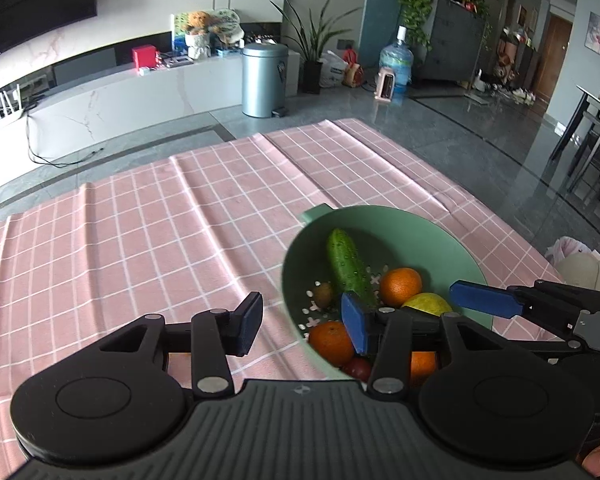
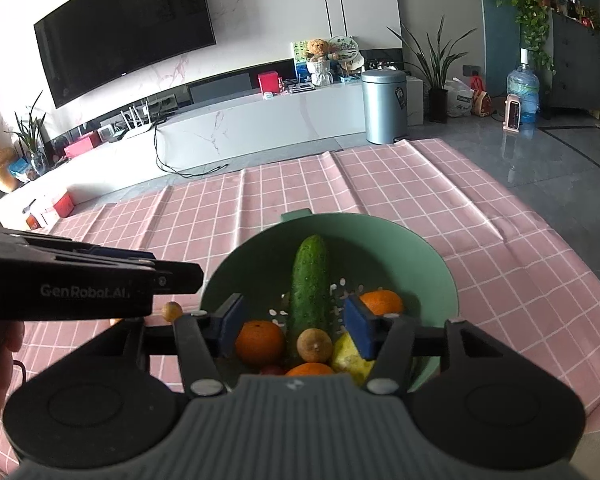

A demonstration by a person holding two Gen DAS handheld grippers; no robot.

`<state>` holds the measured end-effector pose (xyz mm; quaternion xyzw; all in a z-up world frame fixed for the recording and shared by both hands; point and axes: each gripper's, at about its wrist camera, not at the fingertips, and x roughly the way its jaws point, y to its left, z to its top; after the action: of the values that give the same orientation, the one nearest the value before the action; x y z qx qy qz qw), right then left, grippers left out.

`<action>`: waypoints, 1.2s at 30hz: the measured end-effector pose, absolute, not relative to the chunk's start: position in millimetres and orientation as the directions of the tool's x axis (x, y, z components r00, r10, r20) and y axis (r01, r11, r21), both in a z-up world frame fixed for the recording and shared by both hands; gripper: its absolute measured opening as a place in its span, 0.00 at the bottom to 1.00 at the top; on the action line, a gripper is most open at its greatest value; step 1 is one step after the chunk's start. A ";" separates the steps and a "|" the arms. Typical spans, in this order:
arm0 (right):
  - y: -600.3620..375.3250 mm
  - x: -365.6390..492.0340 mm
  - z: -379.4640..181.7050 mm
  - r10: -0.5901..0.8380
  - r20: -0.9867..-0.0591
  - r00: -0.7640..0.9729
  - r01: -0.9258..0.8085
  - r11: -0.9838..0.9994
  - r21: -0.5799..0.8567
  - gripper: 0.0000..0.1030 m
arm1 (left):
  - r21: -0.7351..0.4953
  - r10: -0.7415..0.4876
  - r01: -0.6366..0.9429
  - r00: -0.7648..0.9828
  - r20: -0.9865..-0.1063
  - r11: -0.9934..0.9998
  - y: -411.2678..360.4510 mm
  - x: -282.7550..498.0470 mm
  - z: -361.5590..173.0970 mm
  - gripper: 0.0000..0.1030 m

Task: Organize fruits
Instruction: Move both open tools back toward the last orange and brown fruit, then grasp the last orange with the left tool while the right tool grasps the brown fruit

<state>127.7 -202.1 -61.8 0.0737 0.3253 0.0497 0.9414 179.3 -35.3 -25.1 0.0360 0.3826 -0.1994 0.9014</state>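
1. Pink checked tablecloth (image 2: 440, 184) spread flat, bare beyond the green colander bowl (image 2: 432, 264); plenty of room there for laying fruit out.
2. Colander bowl holds everything but one piece: cucumber (image 2: 309, 280) leaning from centre toward the far wall, oranges (image 2: 260, 342) at its near left and right (image 2: 382, 300), a third at the near wall, yellow pear (image 2: 346, 354) near right, small brown kiwi-like fruit (image 2: 315, 345) against the cucumber's base.
3. Right gripper (image 2: 296, 326) hovering over the bowl's near half, jaws wide apart, nothing held. Probable first pick: brown fruit or left orange. Best lowered straight, pads kept off the cucumber.
4. Left gripper (image 1: 304, 322) at the bowl's left rim, jaws apart, empty; one pad over cloth, one over the bowl.
5. Small round brown fruit (image 2: 172, 311) lying on the cloth just left of the bowl. Liable to roll; gentle closing advised.
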 end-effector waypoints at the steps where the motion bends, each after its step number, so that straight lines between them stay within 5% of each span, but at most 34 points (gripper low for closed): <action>1: -198.3 125.8 -61.1 0.145 -0.599 0.787 -0.050 0.984 0.172 0.51 | -0.087 -0.327 0.377 0.637 -0.698 0.922 -29.4 176.1 -23.0 0.53; 15: -133.8 98.8 -69.8 0.269 -0.533 0.802 -0.211 0.963 0.168 0.50 | -0.088 -0.224 0.226 0.696 -0.683 0.970 52.4 145.4 -41.4 0.53; 23: -98.3 98.8 -84.6 0.288 -0.550 0.784 -0.299 0.951 0.073 0.30 | -0.150 -0.224 0.168 0.678 -0.700 0.974 78.8 150.2 -60.5 0.53; 36: -65.0 138.7 -113.6 0.251 -0.606 0.755 -0.338 0.941 -0.031 0.27 | -0.193 -0.231 0.130 0.655 -0.719 0.972 86.7 177.2 -91.5 0.63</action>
<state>138.7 -65.0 -113.6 -0.0693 0.3128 0.1576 0.9341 177.2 86.7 -91.5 -0.0623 0.4032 -0.0995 0.9076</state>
